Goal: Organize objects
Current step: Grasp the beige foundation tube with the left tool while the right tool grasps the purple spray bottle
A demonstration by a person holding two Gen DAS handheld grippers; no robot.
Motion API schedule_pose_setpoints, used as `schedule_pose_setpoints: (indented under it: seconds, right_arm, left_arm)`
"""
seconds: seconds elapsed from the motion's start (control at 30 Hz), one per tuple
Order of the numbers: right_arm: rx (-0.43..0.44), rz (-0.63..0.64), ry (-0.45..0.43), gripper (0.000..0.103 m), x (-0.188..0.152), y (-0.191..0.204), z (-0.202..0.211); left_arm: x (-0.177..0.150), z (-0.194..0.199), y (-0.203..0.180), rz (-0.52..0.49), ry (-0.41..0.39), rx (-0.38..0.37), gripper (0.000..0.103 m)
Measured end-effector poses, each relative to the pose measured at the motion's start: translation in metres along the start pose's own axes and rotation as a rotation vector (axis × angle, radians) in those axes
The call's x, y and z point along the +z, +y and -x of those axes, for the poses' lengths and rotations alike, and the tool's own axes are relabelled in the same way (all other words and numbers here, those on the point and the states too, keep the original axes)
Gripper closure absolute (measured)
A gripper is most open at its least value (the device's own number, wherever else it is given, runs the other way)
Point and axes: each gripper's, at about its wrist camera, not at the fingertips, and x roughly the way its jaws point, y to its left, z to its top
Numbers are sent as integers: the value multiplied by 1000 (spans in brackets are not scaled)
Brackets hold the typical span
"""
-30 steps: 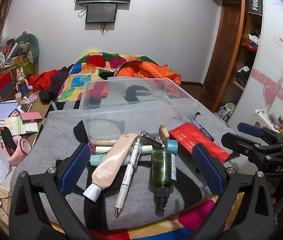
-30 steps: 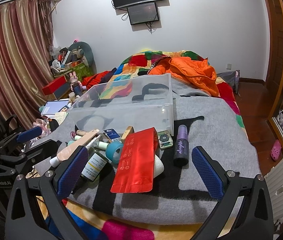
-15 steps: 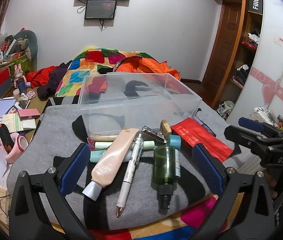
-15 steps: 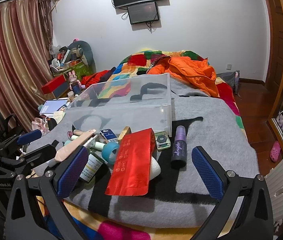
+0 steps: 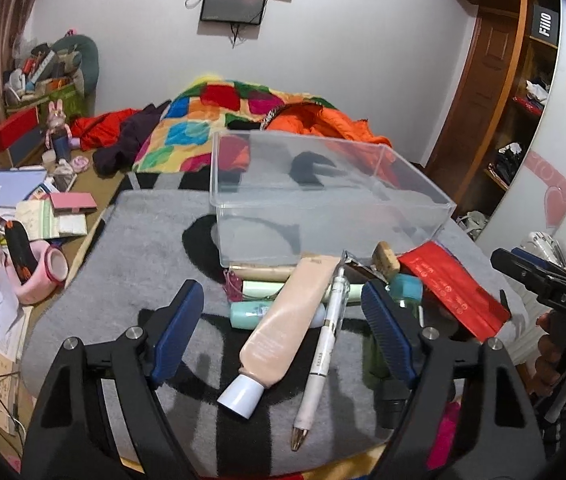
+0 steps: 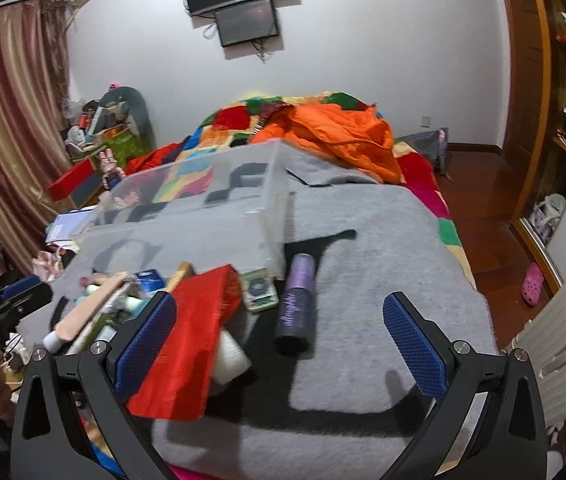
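Your left gripper (image 5: pixel 283 328) tilts downward, its blue pads (image 5: pixel 175 328) apart with the jaws just closing partway, pressing on nothing. Your right gripper (image 6: pixel 283 344) tilts down likewise, jaws spread wide and holding nothing.

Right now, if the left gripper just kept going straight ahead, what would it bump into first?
Most likely the beige tube, lying between the left gripper's open, closing jaws, with the white pen beside it. Depth is hard to judge.
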Motion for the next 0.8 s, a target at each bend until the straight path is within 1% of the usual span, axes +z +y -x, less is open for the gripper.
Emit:
schedule_pose_setpoints:
  seconds: [0.03, 0.2, 0.33, 0.43, 0.5, 0.67, 0.73, 0.8]
  right_arm:
    - [-7, -6, 5, 1, 0, -2, -4]
    - [-9, -29, 46, 13, -4, -11, -18]
    - [-12, -34, 64, 19, -7, -12, -26]
    - [-12, -34, 85, 22, -8, -12, -33]
    - [-12, -37, 97, 27, -9, -13, -37]
    - [-6, -39, 123, 36, -9, -14, -44]
    - [-4, -39, 131, 41, -9, -13, -48]
    - [0, -40, 139, 48, -8, -13, -51]
  left_arm:
    - [-1, -3, 0, -2, 9, -1, 22]
    - [-16, -15, -1, -24, 66, 14, 22]
    - [-29, -16, 5, -19, 87, 35, 22]
    - [-35, -20, 12, -6, 110, 45, 32]
    - [-36, -23, 17, 7, 124, 38, 42]
    - [-39, -24, 21, 13, 113, 28, 50]
    - [-39, -26, 18, 1, 109, 32, 50]
    - [-39, -29, 14, -22, 103, 37, 50]
